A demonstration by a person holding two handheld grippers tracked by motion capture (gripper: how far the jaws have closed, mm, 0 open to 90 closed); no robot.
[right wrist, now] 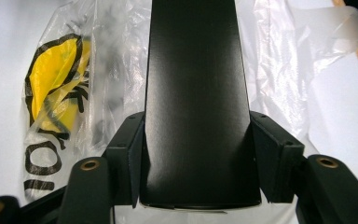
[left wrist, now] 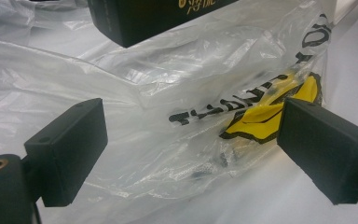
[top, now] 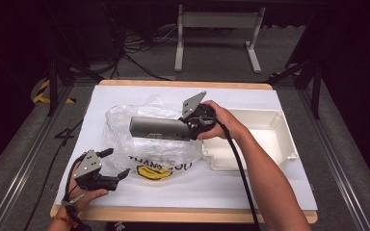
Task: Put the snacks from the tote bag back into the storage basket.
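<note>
Long black box (top: 158,128), matte, rectangular, gold lettering on one side in left gripper view (left wrist: 168,16); held level above clear plastic bag (top: 144,149), off counter (top: 250,185). Bag crumpled, black print, yellow patch near front edge. Right claw (top: 191,129) pinching box end, jaws pressed on both long sides (right wrist: 196,140); right hand (top: 221,122) wrapped over gripper body, forearm angled in from lower right. Left claw (top: 115,163) spread, nothing between jaws, low beside bag's near-left edge. White tray (top: 270,144) right of bag.
</note>
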